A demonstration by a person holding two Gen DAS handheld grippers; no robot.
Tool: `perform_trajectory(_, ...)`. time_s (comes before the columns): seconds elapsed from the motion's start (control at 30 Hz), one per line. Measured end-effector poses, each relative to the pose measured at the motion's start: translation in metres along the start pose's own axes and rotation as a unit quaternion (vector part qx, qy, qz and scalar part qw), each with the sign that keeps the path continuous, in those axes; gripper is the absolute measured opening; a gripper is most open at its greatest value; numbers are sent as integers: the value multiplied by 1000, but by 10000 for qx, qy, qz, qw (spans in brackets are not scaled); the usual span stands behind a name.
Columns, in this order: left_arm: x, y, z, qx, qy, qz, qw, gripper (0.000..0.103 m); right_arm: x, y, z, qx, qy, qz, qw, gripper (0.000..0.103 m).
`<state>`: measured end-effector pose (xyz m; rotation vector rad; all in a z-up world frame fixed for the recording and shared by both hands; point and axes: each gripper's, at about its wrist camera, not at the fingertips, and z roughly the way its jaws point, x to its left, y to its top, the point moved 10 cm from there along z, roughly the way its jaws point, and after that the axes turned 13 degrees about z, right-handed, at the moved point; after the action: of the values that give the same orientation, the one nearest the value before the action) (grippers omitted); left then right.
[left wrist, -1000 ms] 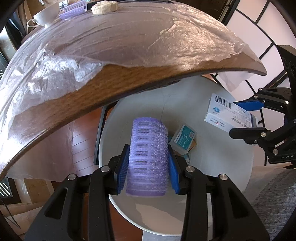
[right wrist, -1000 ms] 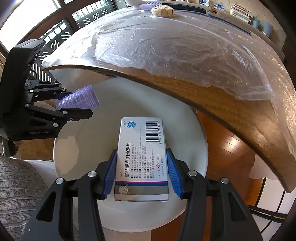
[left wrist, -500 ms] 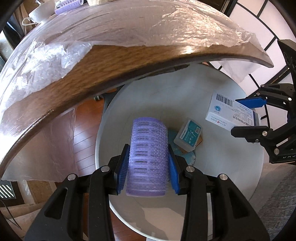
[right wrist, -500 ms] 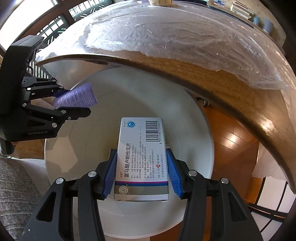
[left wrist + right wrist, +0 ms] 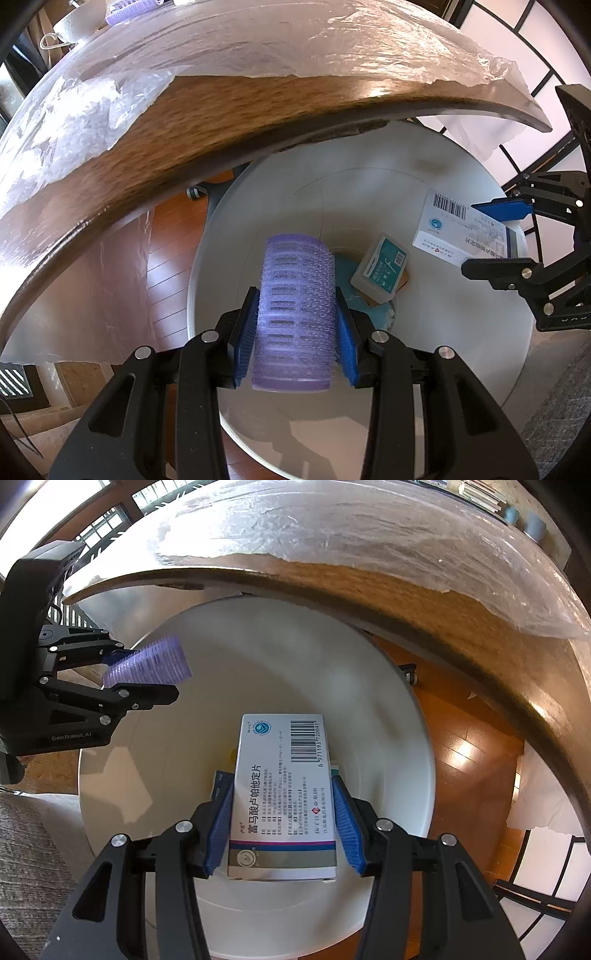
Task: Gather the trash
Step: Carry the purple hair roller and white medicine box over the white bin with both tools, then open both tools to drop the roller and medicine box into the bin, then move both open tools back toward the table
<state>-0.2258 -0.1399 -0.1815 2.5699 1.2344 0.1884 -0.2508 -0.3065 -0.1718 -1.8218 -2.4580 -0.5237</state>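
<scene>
The left hand-held gripper (image 5: 295, 332) points steeply down over a white bin (image 5: 461, 369) with a purple hair roller (image 5: 295, 314) standing between its blue pads (image 5: 245, 332); its jaws are opening, and the roller sits between them with the pads still at its sides, so whether it is yet released cannot be told for sure. Ahead of and below the roller, at the bottom of the bin, lie a small teal-labelled box (image 5: 380, 269) and some scraps under it. To the right of the left hand-held gripper, the right hand-held gripper (image 5: 284, 812) also hangs over the bin (image 5: 388, 701), clenched on a white medicine box (image 5: 282, 797) with a barcode at its far end; the blue pads (image 5: 349, 819) press on both long sides of the box, which points forward along the fingers. Beyond both hand-held grippers the curved wooden edge of the counter (image 5: 184, 122) overhangs the bin; a clear plastic sheet (image 5: 295, 40) covers the counter top, and at its far left edge another purple roller (image 5: 127, 9) lies beside a white cup (image 5: 79, 20); below the left hand-held gripper's left side is wooden floor (image 5: 166, 266).
</scene>
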Motion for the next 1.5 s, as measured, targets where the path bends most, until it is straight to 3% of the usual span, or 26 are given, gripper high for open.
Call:
perform_trajectory(0.03, 1, 0, 0, 22, -5, -16, 10000, 60, -2, 0, -1, 4, -5, 24, 10000, 52)
perform_trajectory(0.1, 2, 0, -1, -10, 48, -26, 10000, 67, -4, 2, -1, -24, -5, 113, 9999, 65)
perform_trajectory(0.3, 3, 2, -2, 38, 88, -10, 10000, 69, -9, 5, -4, -83, -17, 223, 9997, 75)
perform_trajectory(0.5, -2, 8, -25, -64, -1, 6, 10000, 69, -5, 5, -33, -235, -120, 42, 9996, 76)
perform_trajectory(0.57, -3, 15, -53, -322, -60, 23, 9995, 69, -1, 11, -61, -533, -150, -105, 9984, 80)
perform_trajectory(0.6, -1, 21, -72, -529, -84, 19, 9986, 71, 0, 19, -79, -795, -235, -180, 9964, 90)
perform_trajectory(0.63, 3, 28, -89, -748, -25, 14, 9972, 87, 1, 30, -100, -1171, -401, -239, 9920, 95)
perform_trajectory(0.7, 21, 47, -127, -1346, 397, -64, 9901, 102, 5, 50, -128, -1740, -637, -304, 9822, 99)
perform_trajectory(0.73, 37, 61, -151, -1781, 726, -183, 9812, 102, 7, 66, -141, -2029, -766, -297, 9758, 99)
perform_trajectory(0.8, 60, 76, -169, -2043, 1028, -411, 9726, 102, 8, 87, -150, -2247, -821, -188, 9708, 99)
perform_trajectory(0.87, 87, 95, -177, -2203, 1135, -685, 9664, 102, 12, 109, -154, -2441, -586, -14, 9680, 99)
perform_trajectory(1.0, 126, 131, -172, -2358, 861, -700, 9655, 102, 24, 156, -144, -2551, -56, 199, 9667, 99)
perform_trajectory(1.23, 201, 181, -128, -1955, 1146, -805, 9707, 102, 33, 231, -100, -2487, -227, 56, 9683, 99)
perform_trajectory(1.5, 240, 216, -80, -1657, 1167, -875, 9753, 102, 33, 292, -59, -2359, -291, 88, 9713, 99)
